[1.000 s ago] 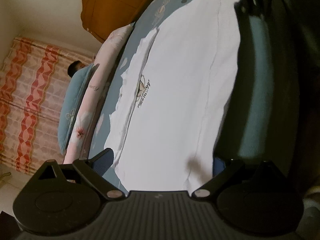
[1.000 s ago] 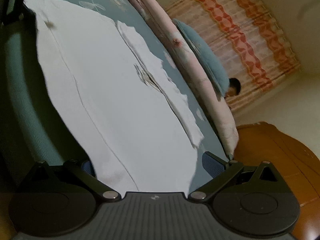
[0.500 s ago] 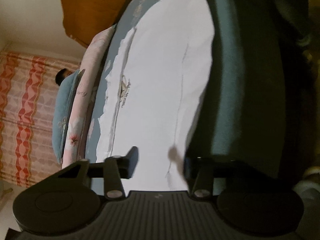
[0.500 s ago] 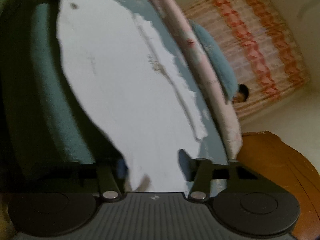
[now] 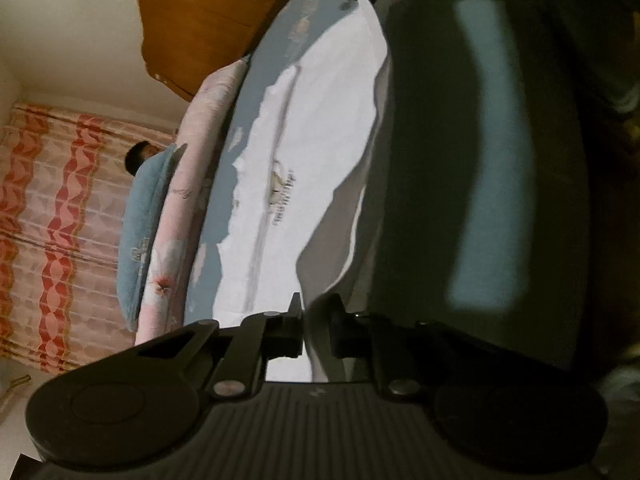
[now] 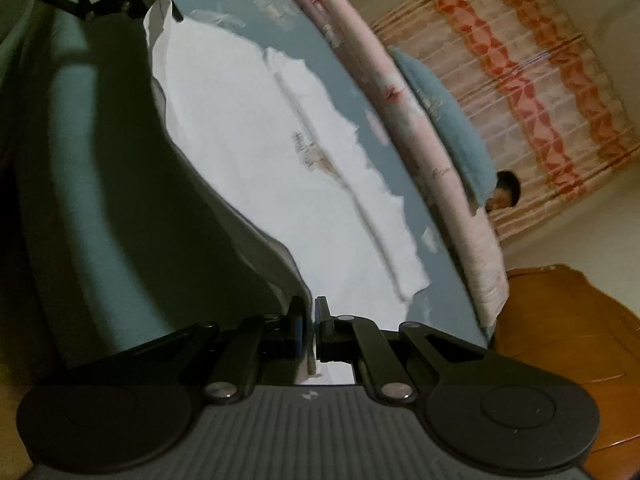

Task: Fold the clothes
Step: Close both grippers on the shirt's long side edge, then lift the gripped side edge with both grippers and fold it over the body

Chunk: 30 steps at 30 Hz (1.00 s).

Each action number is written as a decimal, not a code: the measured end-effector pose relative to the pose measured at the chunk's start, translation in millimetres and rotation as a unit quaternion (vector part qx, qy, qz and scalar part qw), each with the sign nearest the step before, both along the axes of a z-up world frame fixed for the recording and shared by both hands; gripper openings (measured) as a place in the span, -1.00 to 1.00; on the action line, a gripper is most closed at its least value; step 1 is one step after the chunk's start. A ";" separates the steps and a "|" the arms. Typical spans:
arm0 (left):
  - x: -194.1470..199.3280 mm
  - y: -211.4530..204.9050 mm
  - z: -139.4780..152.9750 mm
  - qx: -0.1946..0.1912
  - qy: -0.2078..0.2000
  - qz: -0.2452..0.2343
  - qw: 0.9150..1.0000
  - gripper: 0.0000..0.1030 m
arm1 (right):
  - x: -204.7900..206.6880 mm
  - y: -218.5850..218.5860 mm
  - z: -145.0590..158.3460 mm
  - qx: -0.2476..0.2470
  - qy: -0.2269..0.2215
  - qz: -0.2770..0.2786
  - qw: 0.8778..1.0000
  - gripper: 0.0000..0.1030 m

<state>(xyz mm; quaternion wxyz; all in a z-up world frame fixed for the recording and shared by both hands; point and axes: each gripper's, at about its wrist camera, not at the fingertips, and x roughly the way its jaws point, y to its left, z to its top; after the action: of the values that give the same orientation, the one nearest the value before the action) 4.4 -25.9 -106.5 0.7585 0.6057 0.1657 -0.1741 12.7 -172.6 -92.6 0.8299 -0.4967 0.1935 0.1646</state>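
White shirt (image 5: pixel 320 128) flat on blue bedsheet (image 5: pixel 280 40), near edge pinched. Left gripper (image 5: pixel 316 320) and right gripper (image 6: pixel 312 320), jaws just closed, clamped on hem. Chest print (image 5: pixel 280 192) unreadable.

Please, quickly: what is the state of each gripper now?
Left gripper: just closed, holding the white garment edge.
Right gripper: just closed, holding the same garment's edge.

The small printed logo (image 5: pixel 282 192) on the white garment (image 5: pixel 320 120) is too blurred to read. A person (image 6: pixel 505 194) behind the blue pillow (image 6: pixel 448 132) is mostly hidden by it.
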 end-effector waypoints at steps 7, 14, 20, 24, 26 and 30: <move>42.2 2.5 20.2 -0.010 -0.018 0.007 1.000 -0.80 | 33.4 -0.4 18.4 0.002 -0.013 0.006 1.000 -0.90; 99.0 3.1 30.0 -0.031 -0.038 0.019 0.999 -0.81 | 85.7 -0.4 23.5 -0.001 -0.031 0.002 1.000 -0.90; 143.8 5.1 28.4 -0.039 -0.058 0.022 0.997 -0.86 | 133.6 4.0 23.2 -0.006 -0.052 -0.006 0.999 -0.90; 176.0 7.3 26.8 -0.043 -0.064 0.029 0.997 -0.86 | 166.8 8.9 22.7 -0.011 -0.068 -0.008 0.998 -0.90; 191.0 7.5 25.6 -0.044 -0.072 0.034 0.996 -0.86 | 185.6 11.9 22.4 -0.012 -0.075 -0.011 0.997 -0.90; 226.3 6.4 24.1 -0.045 -0.084 0.041 0.995 -0.86 | 223.2 15.2 20.7 -0.007 -0.084 -0.019 0.996 -0.90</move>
<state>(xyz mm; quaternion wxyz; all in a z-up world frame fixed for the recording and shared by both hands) 230.7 -19.4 -82.3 0.8026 0.5763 0.1182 -0.0987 235.9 -157.4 -71.9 0.8429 -0.5107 0.1335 0.1047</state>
